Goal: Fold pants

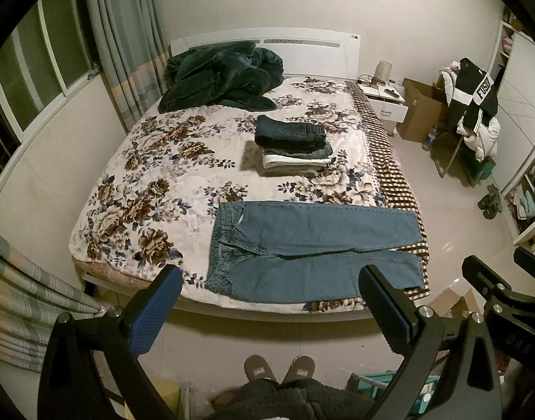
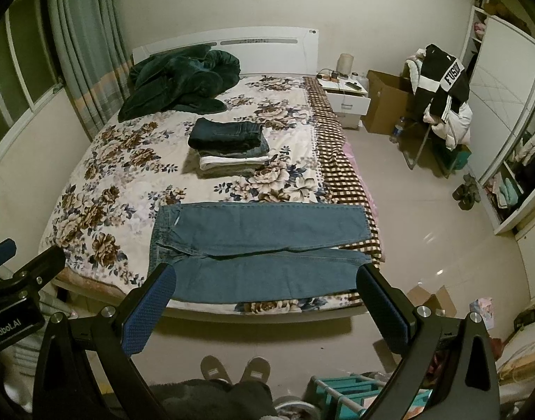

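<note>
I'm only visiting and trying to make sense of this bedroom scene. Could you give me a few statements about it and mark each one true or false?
1. The light blue jeans lie spread flat along the near edge of the bed. True.
2. The left gripper has its fingers clamped on the jeans. False: both it and the right gripper are open and hang above the floor, short of the bed.
3. A stack of folded clothes sits in the middle of the bed. True.
4. The dark green blanket is neatly folded. False: it is bunched in a heap by the headboard.
5. The jeans' waistband points to the left. True.
</note>
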The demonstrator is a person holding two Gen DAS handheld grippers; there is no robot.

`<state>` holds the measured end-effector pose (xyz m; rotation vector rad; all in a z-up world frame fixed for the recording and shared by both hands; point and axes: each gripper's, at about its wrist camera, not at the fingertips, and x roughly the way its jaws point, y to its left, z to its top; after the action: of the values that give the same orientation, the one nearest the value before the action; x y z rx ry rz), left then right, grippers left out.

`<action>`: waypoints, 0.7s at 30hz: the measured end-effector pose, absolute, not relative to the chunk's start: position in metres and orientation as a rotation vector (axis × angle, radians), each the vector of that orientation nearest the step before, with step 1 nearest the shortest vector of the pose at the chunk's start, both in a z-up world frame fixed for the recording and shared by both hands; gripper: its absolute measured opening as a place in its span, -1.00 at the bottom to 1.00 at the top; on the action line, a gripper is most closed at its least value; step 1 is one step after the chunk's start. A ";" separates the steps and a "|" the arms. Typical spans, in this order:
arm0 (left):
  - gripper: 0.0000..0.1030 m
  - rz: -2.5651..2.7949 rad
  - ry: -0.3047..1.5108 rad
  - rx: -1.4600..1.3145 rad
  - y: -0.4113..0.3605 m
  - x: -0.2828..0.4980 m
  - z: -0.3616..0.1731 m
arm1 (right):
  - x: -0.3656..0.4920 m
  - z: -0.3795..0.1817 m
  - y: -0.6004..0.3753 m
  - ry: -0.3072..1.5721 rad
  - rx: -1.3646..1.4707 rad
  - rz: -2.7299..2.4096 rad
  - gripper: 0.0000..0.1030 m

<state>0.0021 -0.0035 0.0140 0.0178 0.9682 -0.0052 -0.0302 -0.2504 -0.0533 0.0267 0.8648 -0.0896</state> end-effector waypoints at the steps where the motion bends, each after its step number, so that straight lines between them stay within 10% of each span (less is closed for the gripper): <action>1: 1.00 -0.005 0.967 0.018 -0.004 0.002 0.014 | -0.031 -0.053 -0.251 0.864 0.028 -0.091 1.00; 21: 1.00 -0.004 0.961 0.018 -0.010 0.008 0.033 | -0.040 -0.043 -0.254 0.860 0.023 -0.086 1.00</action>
<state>0.0079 -0.0100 0.0330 0.0180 0.9614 -0.0041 -0.0400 -0.2544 -0.0434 0.0234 0.8603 -0.0855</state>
